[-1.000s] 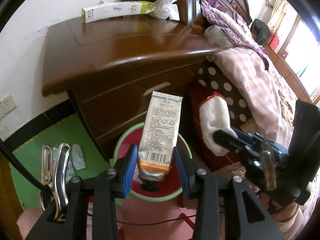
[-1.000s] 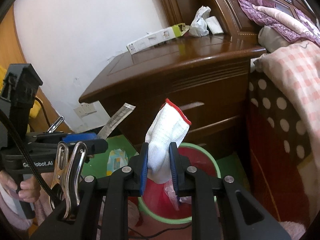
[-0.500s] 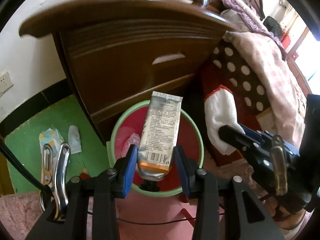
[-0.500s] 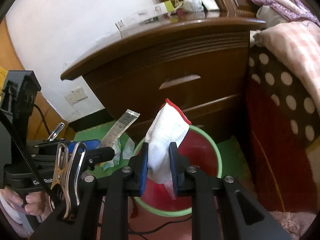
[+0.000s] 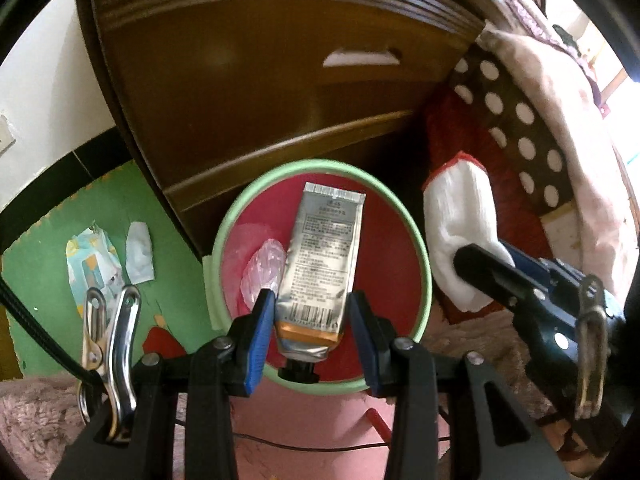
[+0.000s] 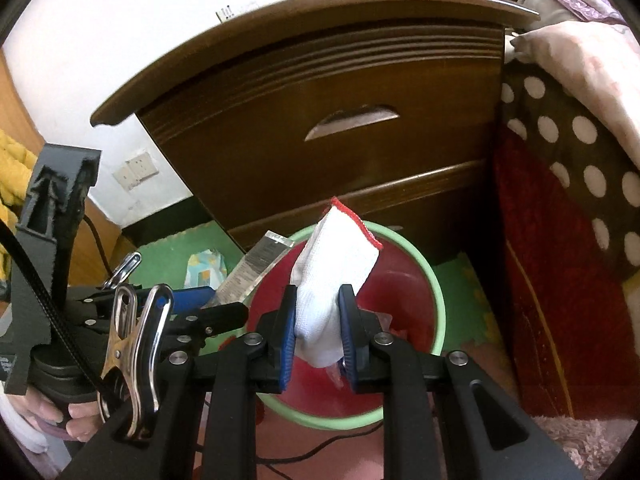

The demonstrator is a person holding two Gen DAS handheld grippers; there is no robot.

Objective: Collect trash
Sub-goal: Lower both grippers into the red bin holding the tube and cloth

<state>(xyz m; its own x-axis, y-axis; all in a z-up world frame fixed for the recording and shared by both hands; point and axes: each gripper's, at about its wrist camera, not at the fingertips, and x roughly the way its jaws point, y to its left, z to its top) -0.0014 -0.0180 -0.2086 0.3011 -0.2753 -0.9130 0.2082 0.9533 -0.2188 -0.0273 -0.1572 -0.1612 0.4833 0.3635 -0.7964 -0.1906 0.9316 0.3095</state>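
Both loads hang right over the red bin with the green rim, parked on the floor against the nightstand, lined up for a drop. The left hand-held gripper clamps a silver tube near its cap, tail toward twelve o'clock. At three o'clock, the right hand-held gripper pinches a white glove narrowly, red cuff up.
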